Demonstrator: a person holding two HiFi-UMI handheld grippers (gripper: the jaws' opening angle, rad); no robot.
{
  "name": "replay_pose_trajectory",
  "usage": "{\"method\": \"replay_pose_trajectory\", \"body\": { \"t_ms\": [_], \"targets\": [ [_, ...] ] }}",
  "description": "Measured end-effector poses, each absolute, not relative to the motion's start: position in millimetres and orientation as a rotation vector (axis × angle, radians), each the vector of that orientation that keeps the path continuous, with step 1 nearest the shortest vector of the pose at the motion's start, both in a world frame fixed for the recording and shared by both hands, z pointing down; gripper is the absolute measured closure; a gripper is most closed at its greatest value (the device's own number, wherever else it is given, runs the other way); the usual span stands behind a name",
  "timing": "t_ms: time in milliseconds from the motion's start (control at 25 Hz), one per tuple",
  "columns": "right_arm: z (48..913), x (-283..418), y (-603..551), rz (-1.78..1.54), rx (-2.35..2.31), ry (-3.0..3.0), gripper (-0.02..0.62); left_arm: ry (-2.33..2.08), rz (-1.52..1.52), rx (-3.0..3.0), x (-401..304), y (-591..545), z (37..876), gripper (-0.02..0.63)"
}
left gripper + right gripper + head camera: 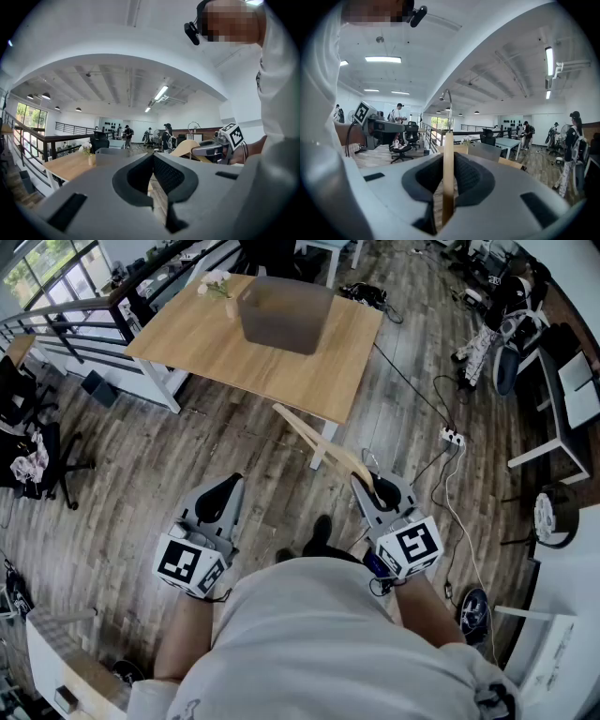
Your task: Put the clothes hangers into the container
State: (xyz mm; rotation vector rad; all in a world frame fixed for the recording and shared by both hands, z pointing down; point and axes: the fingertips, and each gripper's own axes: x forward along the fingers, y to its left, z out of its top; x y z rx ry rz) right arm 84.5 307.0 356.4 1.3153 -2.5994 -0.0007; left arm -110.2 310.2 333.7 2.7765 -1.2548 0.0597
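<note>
A light wooden clothes hanger [319, 439] sticks forward and left from my right gripper [375, 486], whose pads are shut on one end of it. In the right gripper view the wood [448, 178] stands upright between the pads of the right gripper [448, 154], with the metal hook [449, 101] rising above. The grey container [286, 313] sits on a wooden table [206, 343] ahead, well beyond both grippers. My left gripper [225, 491] is level with the right one, shut, with nothing in it. The left gripper view shows its own jaws, the left gripper [153, 157], closed, and the hanger [185, 147] off to the right.
A small vase of flowers [223, 287] stands on the table beside the container. Black office chairs [37, 460] stand at the left, and a power strip with cables [452, 437] lies on the floor at the right. A white desk [562, 427] is far right. People stand in the background.
</note>
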Motion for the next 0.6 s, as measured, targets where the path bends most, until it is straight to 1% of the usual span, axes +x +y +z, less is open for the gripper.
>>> {"method": "replay_pose_trajectory", "body": {
  "t_ms": [600],
  "targets": [
    [361.9,74.7,292.3,0.014,1.297,-2.593,0.534,-1.262,0.053,2.755,-123.1,298.1,341.2,0.600]
  ]
}}
